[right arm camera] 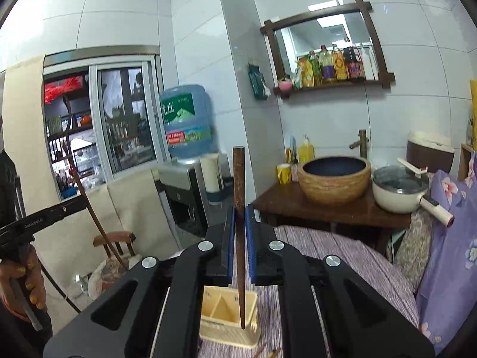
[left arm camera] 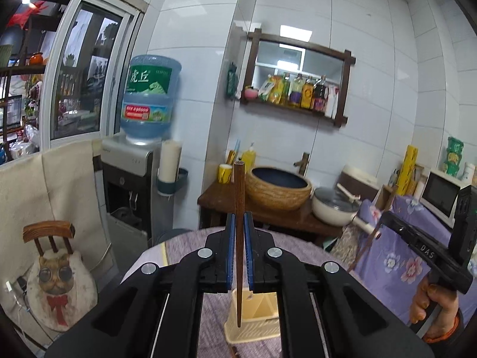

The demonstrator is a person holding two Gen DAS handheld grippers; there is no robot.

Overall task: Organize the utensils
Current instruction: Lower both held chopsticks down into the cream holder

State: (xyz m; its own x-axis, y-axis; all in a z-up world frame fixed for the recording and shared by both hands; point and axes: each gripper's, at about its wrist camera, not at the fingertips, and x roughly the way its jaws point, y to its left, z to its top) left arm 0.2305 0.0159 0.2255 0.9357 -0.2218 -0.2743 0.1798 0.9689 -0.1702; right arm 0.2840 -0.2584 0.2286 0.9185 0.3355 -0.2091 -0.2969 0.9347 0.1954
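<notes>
White wall tiles back a table under a purple striped cloth. Near on it stands a cream utensil holder with dividers. Over it, each claw is clamped on one upright brown chopstick: the left gripper holds the left chopstick, the right gripper the right chopstick, thin tips down. Far right sits a woven basin.

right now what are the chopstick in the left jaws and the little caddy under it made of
The chopstick looks like dark brown wood with a matte finish and faint grain. The caddy looks like cream moulded plastic, judging by its smooth dividers and lattice walls.
</notes>
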